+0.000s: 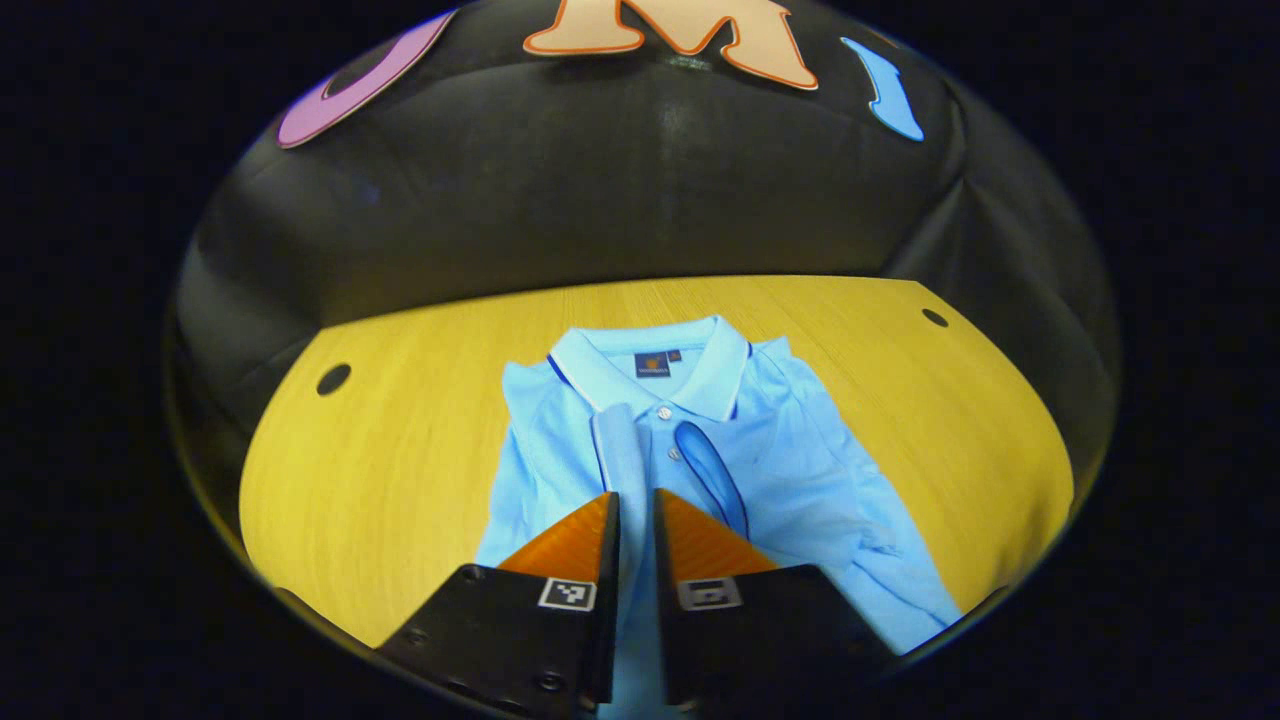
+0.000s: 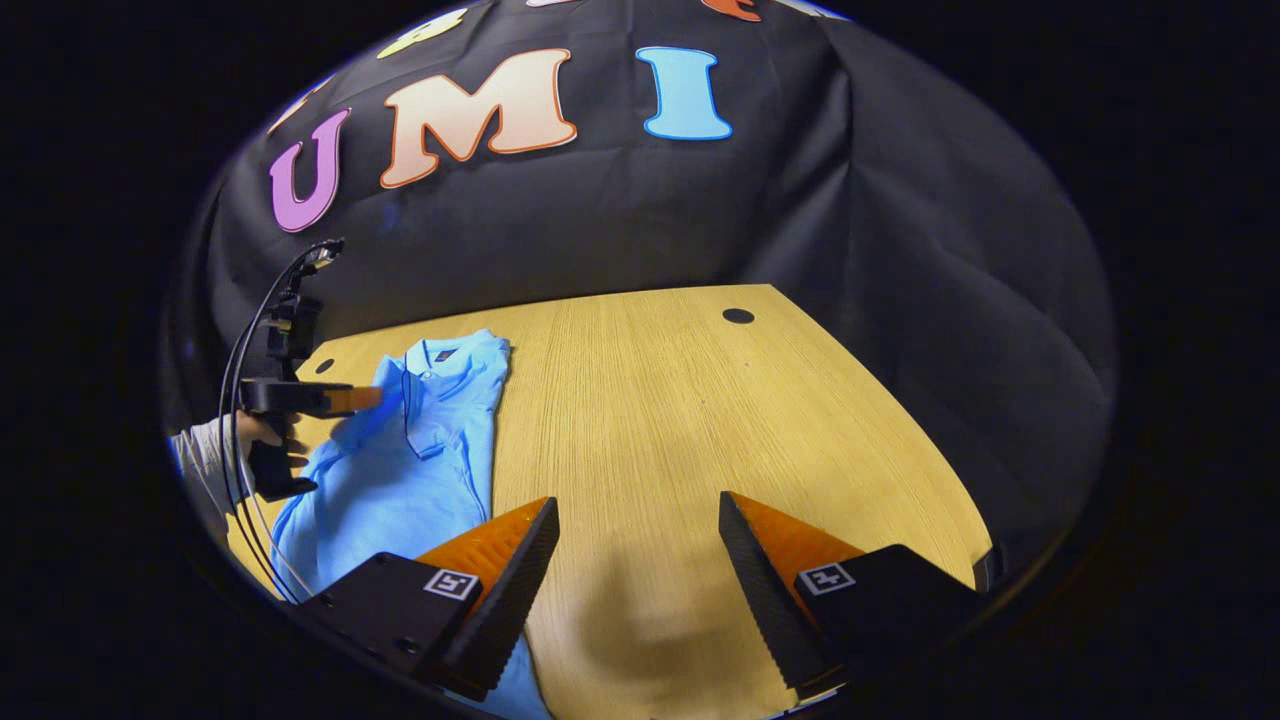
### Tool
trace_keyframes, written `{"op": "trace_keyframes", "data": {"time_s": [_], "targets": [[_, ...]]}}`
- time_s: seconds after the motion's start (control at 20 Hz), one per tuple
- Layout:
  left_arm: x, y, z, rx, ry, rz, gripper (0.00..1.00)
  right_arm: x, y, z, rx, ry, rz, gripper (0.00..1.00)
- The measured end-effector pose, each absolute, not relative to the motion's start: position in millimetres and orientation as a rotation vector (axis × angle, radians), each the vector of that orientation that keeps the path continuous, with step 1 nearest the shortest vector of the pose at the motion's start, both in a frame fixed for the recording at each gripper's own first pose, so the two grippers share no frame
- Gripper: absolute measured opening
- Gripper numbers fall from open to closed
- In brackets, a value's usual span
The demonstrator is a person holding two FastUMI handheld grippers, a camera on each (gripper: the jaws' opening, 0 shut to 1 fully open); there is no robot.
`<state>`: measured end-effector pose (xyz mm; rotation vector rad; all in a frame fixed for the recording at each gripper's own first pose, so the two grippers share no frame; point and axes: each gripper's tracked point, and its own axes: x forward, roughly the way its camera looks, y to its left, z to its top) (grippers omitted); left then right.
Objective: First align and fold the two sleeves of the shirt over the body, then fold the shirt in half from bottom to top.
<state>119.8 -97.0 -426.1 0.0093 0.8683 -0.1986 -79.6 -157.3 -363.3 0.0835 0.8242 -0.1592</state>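
Note:
A light blue polo shirt [image 1: 800,470] lies face up on the wooden table [image 1: 380,470], collar at the far end. In the left gripper view one sleeve lies folded over the chest, its dark-trimmed cuff beside the buttons. A second trimmed sleeve strip [image 1: 620,450] runs into the narrow gap of my left gripper [image 1: 637,500], which is shut on it. In the right gripper view the left gripper [image 2: 365,398] hovers over the shirt [image 2: 420,470], held by a hand [image 2: 255,430]. My right gripper [image 2: 637,515] stands open over bare table to the right of the shirt.
Round dark holes [image 1: 333,379] [image 1: 935,317] mark the table's far corners, and one hole [image 2: 738,316] shows in the right gripper view. Cables [image 2: 240,400] trail from the left gripper. Black cloth walls close in behind the table [image 2: 700,400].

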Motion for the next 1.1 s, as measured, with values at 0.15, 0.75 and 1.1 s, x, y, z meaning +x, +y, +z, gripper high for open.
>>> {"op": "trace_keyframes", "data": {"time_s": [0.15, 0.75, 1.1], "targets": [[104, -84, -397, 0.048, 0.809, -0.165, 0.8, -69, -150, -362, 0.088, 0.809, -0.077, 0.99], [-71, -15, -305, 0.11, 0.728, -0.1, 0.82, -135, -68, -339, 0.065, 0.787, 0.165, 1.0], [-179, 30, -328, 0.101, 0.814, -0.089, 0.82, -221, -17, -346, 0.026, 0.843, 0.197, 1.0]]}}
